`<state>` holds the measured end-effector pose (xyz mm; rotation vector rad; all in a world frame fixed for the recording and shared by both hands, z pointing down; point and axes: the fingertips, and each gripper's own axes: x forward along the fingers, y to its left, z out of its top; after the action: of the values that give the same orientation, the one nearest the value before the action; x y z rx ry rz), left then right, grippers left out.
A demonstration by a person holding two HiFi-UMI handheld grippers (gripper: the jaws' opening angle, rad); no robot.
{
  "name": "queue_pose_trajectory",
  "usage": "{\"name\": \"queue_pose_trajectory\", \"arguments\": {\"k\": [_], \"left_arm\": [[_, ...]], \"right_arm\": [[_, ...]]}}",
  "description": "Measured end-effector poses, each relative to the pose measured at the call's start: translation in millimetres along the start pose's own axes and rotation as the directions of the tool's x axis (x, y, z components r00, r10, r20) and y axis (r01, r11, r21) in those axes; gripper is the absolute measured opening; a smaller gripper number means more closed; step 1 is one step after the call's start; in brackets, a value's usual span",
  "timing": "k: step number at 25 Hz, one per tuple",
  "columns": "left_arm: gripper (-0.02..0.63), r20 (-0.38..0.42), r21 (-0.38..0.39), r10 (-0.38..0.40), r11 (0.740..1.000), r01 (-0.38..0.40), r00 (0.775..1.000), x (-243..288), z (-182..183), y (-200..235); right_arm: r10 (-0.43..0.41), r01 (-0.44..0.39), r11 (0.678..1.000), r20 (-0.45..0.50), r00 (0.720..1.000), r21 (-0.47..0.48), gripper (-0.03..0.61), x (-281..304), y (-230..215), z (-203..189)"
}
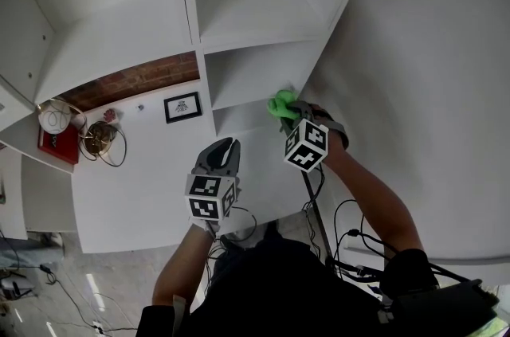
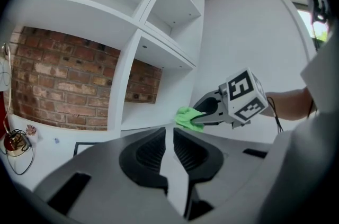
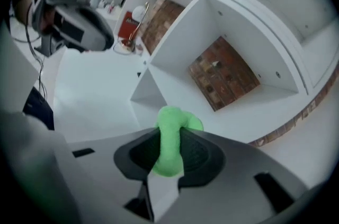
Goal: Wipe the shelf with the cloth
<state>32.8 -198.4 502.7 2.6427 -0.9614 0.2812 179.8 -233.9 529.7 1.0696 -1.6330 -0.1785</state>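
Observation:
A bright green cloth [image 1: 281, 103] is pinched in my right gripper [image 1: 292, 114], whose jaws are shut on it. It is held at the right end of the white shelf unit [image 1: 247, 80], by the lowest compartment. In the right gripper view the cloth [image 3: 170, 139] bulges out between the jaws in front of that compartment. The left gripper view shows the cloth [image 2: 186, 117] against the shelf's lower board. My left gripper [image 1: 227, 146] hangs lower and to the left over the white counter [image 1: 143, 184], jaws nearly shut with nothing between them [image 2: 169, 153].
A small framed picture [image 1: 182, 107] lies on the counter left of the shelf. A red box with a white coil [image 1: 57, 128] and a tangle of wire [image 1: 102, 138] sit at the far left. Brick wall [image 2: 53, 85] shows behind the open compartments. Cables [image 1: 351, 236] trail by my right arm.

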Motion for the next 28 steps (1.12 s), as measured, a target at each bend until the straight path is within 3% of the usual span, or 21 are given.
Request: {"name": "queue_pose_trajectory", "arguments": {"k": [4,7,13,17,28], "left_arm": [[0.046,0.005,-0.002,0.034,0.999,-0.034,0.999,-8.7,1.9,7.9],[0.046,0.018,-0.008,0.07,0.998,-0.07,0.997,-18.5,7.2,18.1],[0.046,0.068,-0.013,0.152,0.988,-0.151,0.986,-38.9,28.2,40.0],[0.046,0.111,-0.017,0.195,0.981,-0.194,0.975,-52.2,47.9,49.9],[0.046,0.236,0.004,0.267,0.961,-0.276,0.934,-79.4,108.2,52.2]], "right_arm": [[0.011,-0.032,0.992,0.172,0.985,0.12,0.091,-16.4,4.8,38.9],[0.01,-0.074,0.973,0.283,0.959,0.218,0.091,-29.5,4.6,63.8],[-0.05,-0.185,0.884,0.48,0.876,0.43,0.092,-57.7,-13.9,94.7],[-0.106,-0.218,0.848,0.557,0.824,0.484,0.095,-76.8,-24.0,110.1],[-0.213,-0.274,0.792,0.666,0.714,0.546,0.095,-120.1,-44.1,123.7]]}}
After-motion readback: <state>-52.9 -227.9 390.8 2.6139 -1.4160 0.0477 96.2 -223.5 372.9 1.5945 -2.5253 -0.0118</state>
